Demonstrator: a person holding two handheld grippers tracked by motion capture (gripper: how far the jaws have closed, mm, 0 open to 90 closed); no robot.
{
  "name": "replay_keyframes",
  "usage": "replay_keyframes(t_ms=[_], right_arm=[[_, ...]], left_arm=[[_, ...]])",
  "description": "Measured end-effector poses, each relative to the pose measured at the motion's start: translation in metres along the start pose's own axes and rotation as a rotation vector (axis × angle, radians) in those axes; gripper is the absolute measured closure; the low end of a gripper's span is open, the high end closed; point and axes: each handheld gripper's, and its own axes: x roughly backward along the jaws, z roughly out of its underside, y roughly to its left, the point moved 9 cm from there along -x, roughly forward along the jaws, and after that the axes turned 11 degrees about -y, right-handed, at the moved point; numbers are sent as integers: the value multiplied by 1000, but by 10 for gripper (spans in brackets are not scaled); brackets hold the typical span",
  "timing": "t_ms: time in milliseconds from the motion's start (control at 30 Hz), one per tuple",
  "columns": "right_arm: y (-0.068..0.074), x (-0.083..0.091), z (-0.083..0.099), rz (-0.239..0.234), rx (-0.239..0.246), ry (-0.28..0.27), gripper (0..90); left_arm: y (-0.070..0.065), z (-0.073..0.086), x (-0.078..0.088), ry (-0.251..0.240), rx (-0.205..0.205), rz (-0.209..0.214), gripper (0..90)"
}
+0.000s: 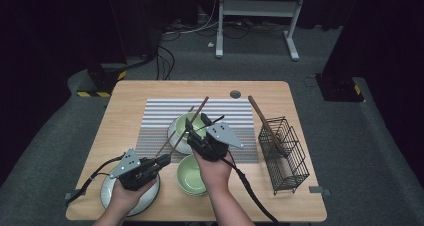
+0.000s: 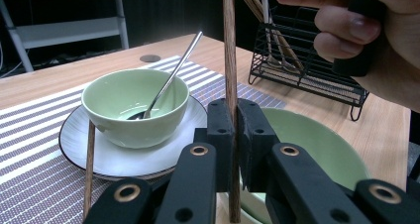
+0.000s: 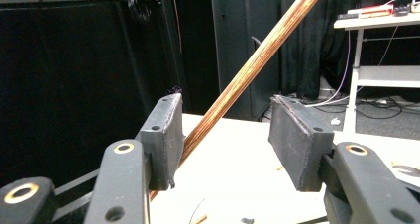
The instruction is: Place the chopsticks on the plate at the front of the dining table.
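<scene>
while the left tongs (image 1: 161,162) stay out of nothing and simply clamp a wooden chopstick (image 2: 229,60) between their pads, the right tongs (image 3: 225,140) stand apart, with the same slanted stick crossing their gap and lying against one pad only. judging by this, the step in hand is a handover: the chopstick, raised over the green bowl on the plate (image 1: 191,126) in the middle of the table (image 1: 130,98), is pinched at its lower end by the left tongs and not gripped by the right. the likely goal is the black wire basket (image 1: 285,153) at the table's right side, where another chopstick (image 1: 265,123) already leans. the next move calls for the right tongs to close squarely on the stick before the left lets go, or it could slip.

the left gripper view shows a spoon (image 2: 168,83) resting in that bowl and a second chopstick (image 2: 89,169) propped against the plate. the high view shows a second green bowl (image 1: 191,175) near the front edge and a white plate (image 1: 107,196) under the left hand. the right gripper view shows the bare gap beside the stick.
</scene>
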Motion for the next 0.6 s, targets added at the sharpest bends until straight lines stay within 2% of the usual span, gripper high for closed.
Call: replay_keyframes(t_ms=[600], right_arm=[[-12, 1, 10, 16, -43, 14, 438]], left_arm=[[0, -5, 4, -14, 5, 1, 846]])
